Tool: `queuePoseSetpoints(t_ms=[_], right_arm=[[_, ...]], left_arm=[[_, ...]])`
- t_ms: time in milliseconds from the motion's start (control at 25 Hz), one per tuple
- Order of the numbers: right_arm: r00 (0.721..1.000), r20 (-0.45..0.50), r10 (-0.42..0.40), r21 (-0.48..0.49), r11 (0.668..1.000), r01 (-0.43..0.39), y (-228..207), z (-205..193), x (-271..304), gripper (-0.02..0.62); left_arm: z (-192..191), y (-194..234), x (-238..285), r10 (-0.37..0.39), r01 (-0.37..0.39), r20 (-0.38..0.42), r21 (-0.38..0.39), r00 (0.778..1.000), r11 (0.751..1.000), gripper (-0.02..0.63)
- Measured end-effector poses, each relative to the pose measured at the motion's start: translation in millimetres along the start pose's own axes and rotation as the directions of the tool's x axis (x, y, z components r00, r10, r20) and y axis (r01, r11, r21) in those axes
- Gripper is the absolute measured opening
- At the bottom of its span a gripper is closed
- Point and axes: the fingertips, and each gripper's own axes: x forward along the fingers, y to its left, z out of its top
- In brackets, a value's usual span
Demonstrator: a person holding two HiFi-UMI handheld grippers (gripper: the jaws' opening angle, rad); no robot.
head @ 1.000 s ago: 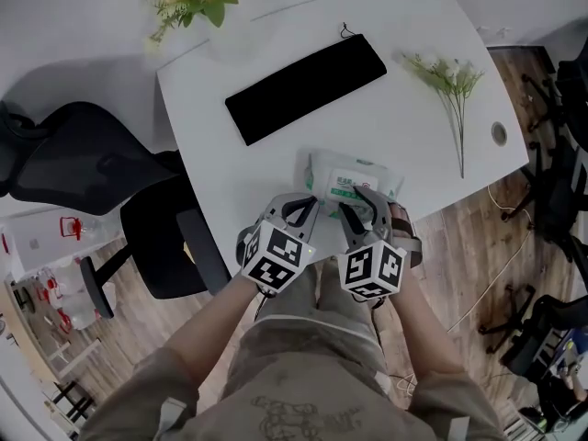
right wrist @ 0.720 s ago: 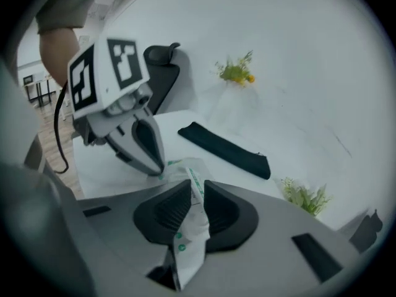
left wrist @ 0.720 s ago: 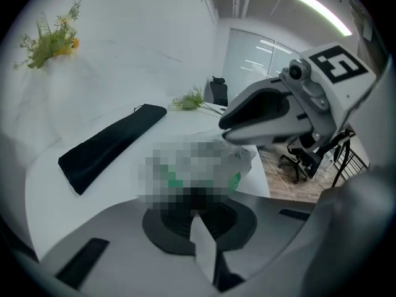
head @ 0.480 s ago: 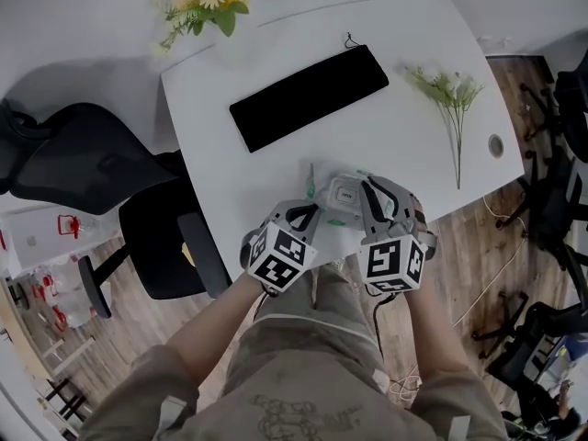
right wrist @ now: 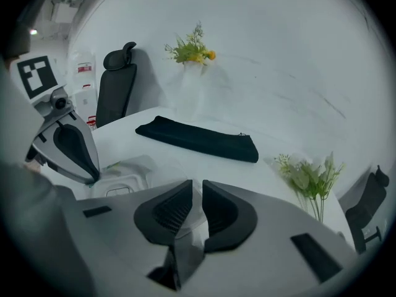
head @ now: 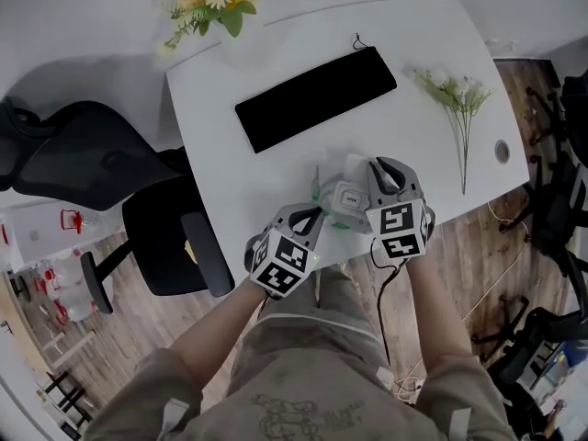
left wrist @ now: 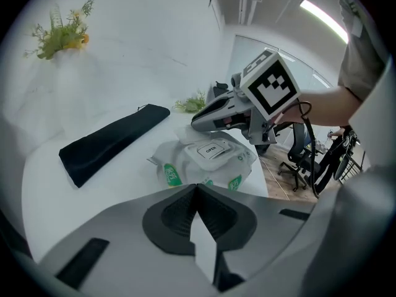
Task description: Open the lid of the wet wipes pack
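The white wet wipes pack (head: 342, 194) with green print lies bunched near the table's front edge, its lid (left wrist: 210, 149) marked OPEN lying flat. My right gripper (head: 377, 165) is at the pack's right end; its jaws are opening slightly, with the pack's film edge between the pads (right wrist: 197, 187). From the left gripper view its fingers (left wrist: 207, 117) pinch that far edge. My left gripper (head: 315, 213) sits at the pack's near left edge, its pads (left wrist: 195, 187) together. Whether it pinches the pack's edge is hidden.
A long black pouch (head: 315, 97) lies across the middle of the white table (head: 230, 154). A white flower sprig (head: 455, 95) is at the right, a yellow bouquet (head: 204, 3) at the back left. A black office chair (head: 83, 168) stands left of the table.
My right gripper went from open to nearly shut at the pack and moved right and away along it. The pack bunched up. My left gripper stayed put.
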Motion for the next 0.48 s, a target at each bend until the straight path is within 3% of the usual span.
queuePoseSetpoints(t_ms=[240,480], right_arm=[[0.998,-0.009,0.055,0.098,0.994,-0.054,-2.2,-0.3,-1.4,0.066],[0.990,0.132,0.045,0.185,0.980,-0.069,-21.4,36.9,-53.0,0.038]], left_arm=[[1.1,0.6,-2.3,-0.011,0.011,-0.008,-0.009,1.000,1.000,0.018],[28.4,8.4,-26.4,-0.001,0.001,0.045,0.003,0.999,1.000,0.018]])
